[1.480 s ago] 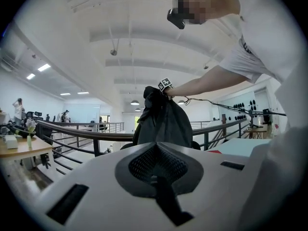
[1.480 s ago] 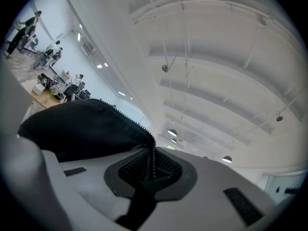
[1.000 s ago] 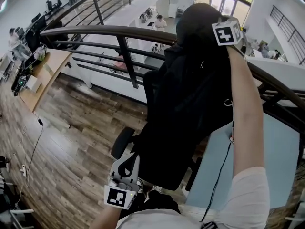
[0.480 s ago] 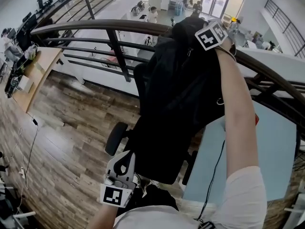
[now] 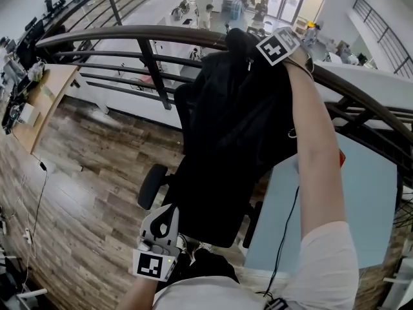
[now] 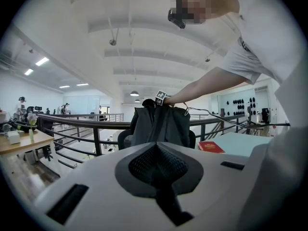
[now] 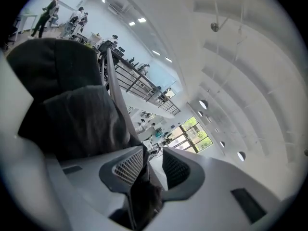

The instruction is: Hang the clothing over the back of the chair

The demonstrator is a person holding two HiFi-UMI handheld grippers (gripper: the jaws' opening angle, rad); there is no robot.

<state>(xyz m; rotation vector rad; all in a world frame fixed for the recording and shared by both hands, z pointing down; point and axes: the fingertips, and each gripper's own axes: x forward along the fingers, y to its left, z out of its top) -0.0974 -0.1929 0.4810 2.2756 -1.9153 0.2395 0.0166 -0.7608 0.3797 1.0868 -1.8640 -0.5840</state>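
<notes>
A black jacket hangs draped over the back of a black office chair; in the left gripper view the jacket covers the backrest. My right gripper is at the top of the chair back, arm stretched out. Its jaws have just been opening: in the right gripper view the right gripper shows a gap between its pads, with a fold of the jacket lying loose against the left pad. My left gripper stays low in front of the seat, shut on nothing, and in its own view the left gripper points at the chair.
A curved dark railing runs right behind the chair, with an open drop beyond. A light blue table with a red book stands to the right. A wooden desk is at far left, on wooden flooring.
My right gripper has come down with the jacket onto the top of the chair back, and the jacket now sits lower over it. The left gripper has stayed in place.
</notes>
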